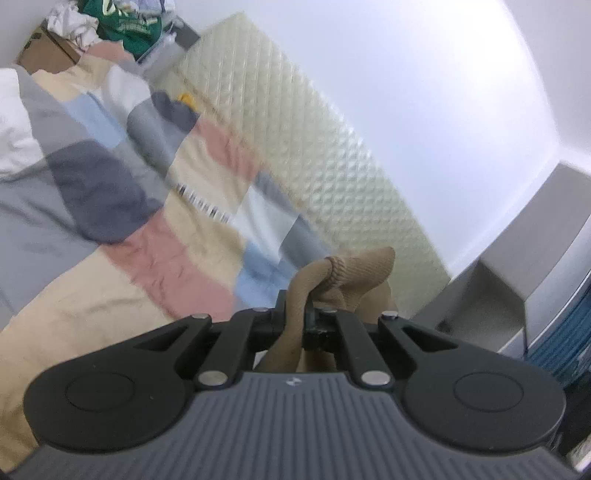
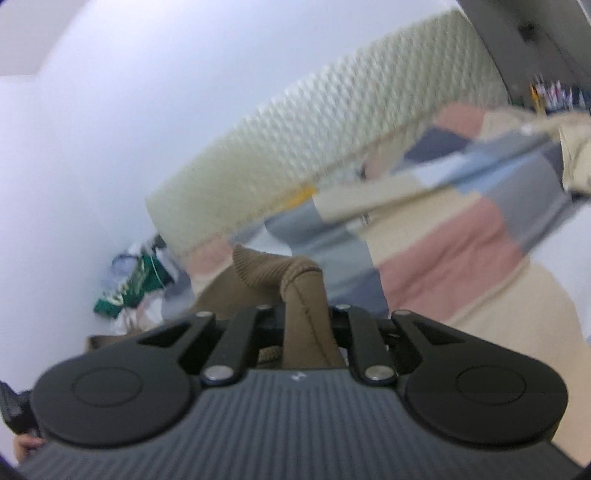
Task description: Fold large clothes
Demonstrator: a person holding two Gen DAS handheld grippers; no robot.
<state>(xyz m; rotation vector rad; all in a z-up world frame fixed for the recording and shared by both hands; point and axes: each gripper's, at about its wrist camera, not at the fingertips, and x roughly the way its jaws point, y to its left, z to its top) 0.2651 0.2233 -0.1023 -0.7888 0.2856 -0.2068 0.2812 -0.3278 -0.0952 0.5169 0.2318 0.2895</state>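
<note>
- Left gripper [image 1: 295,317]: I read its 2 black jaws as clamped onto a bunched fold of the tan ribbed-knit garment [image 1: 343,273]. The cloth passes between the jaws and a ribbed cuff or hem sticks out just past them.
- Right gripper [image 2: 306,314]: its jaws are likewise pressed onto a thick roll of the same tan ribbed-knit garment [image 2: 299,291], with a stitched seam running along the roll and a ribbed edge showing just beyond.
- Garment position: in both wrist views the tan cloth sits at the jaws, in front of the bed. I cannot tell how much of it hangs below.
- Beyond the jaws lies the patchwork bedspread of pink, cream, grey and blue blocks [image 1: 155,258], spread over the bed; it also fills the right wrist view [image 2: 454,258].
- Along the far edge of the bed stands a cream quilted headboard panel with a diamond pattern [image 1: 295,122], against a plain white wall [image 1: 424,92].
- At the far corner I see a heap of crumpled clothes, 1 green with pale lettering [image 1: 129,27], beside a brown cardboard box [image 1: 44,55].
- A grey cabinet [image 1: 517,280] stands at the right of the left wrist view. Both views are motion-blurred.
</note>
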